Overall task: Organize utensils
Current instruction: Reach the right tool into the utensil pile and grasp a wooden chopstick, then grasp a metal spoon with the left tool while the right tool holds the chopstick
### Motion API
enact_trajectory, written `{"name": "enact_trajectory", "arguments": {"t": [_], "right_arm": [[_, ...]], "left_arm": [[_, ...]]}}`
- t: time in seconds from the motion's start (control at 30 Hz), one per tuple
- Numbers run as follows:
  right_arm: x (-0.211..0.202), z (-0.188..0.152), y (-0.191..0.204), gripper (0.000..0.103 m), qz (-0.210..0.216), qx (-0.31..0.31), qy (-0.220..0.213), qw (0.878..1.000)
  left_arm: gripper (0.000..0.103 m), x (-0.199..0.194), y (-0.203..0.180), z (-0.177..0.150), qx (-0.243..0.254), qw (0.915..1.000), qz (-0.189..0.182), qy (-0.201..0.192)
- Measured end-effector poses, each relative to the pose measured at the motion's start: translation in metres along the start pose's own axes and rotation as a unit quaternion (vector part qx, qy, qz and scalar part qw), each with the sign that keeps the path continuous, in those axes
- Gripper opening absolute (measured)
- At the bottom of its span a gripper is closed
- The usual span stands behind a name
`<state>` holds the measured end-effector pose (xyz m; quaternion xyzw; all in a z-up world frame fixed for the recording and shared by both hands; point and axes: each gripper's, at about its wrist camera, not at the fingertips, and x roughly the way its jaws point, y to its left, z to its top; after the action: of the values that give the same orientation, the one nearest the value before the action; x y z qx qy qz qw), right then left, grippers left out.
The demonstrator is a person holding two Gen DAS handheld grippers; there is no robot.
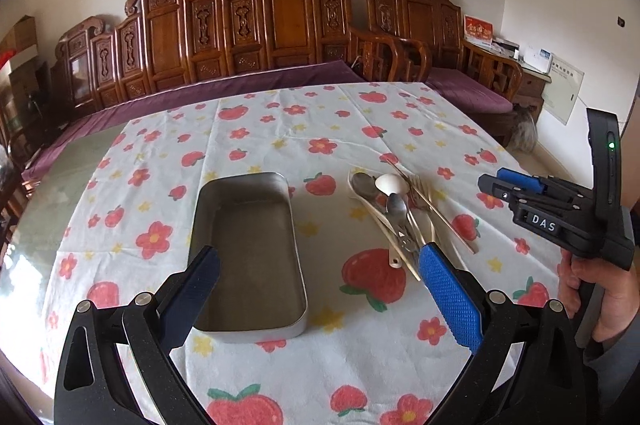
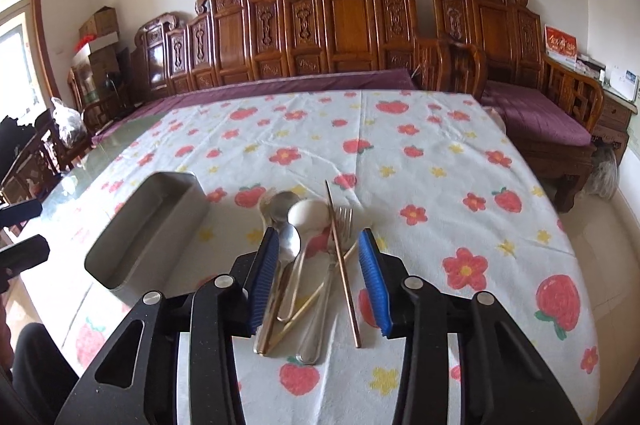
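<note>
A pile of utensils (image 2: 316,265) lies on the strawberry tablecloth: a white ceramic spoon (image 2: 310,215), metal spoons (image 2: 289,245), a fork (image 2: 344,221) and copper and gold chopsticks (image 2: 340,261). My right gripper (image 2: 319,233) hovers over the pile. Its blue pads stand partly apart on either side of the handles without pressing them. An empty metal tin (image 1: 248,245) sits left of the pile (image 1: 396,209). My left gripper (image 1: 319,249) is wide open near the tin's right rim, holding nothing. The right gripper (image 1: 496,183) shows at the right edge, held by a hand (image 1: 600,297).
The tablecloth (image 2: 440,165) covers most of the table, and bare glass (image 1: 60,193) shows at its left side. A carved wooden bench with purple cushions (image 2: 280,85) runs behind the far edge. The tin (image 2: 148,225) and the left gripper (image 2: 24,231) lie to the left.
</note>
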<state>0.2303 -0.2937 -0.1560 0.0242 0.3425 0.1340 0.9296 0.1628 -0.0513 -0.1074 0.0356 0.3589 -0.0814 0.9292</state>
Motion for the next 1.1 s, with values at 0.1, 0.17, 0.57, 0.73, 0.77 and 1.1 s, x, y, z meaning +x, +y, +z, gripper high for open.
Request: {"name": "enact_trajectory", "arguments": {"t": [0.1,0.17,0.57,0.73,0.77,1.1], "right_arm": [[0.025,-0.009,-0.009,0.038,0.005,-0.004,0.027,1.0],[0.042,-0.017,-0.016,0.034,0.011,-0.002,0.048,0.999],[0.102,-0.032,-0.03,0.022,0.022,-0.021,0.126,0.992],[0.108,-0.037,-0.027,0.013,0.022,-0.035,0.143,0.989],[0.107,-0.037,-0.028,0.007,0.028,-0.032,0.144,0.989],[0.073,-0.013,-0.034,0.006,0.075,-0.004,0.087,0.993]], "left_arm": [[0.096,0.014,-0.008,0.002,0.008,0.9999,-0.003,0.007],[0.096,0.021,-0.012,0.002,0.011,0.9999,-0.006,0.012],[0.087,0.069,-0.026,0.0,0.018,0.9986,-0.013,0.048],[0.084,0.086,-0.031,0.002,0.015,0.9979,-0.017,0.061],[0.084,0.09,-0.033,0.002,0.016,0.9977,-0.017,0.063],[0.069,0.124,-0.047,0.009,0.009,0.9952,-0.035,0.091]]}}
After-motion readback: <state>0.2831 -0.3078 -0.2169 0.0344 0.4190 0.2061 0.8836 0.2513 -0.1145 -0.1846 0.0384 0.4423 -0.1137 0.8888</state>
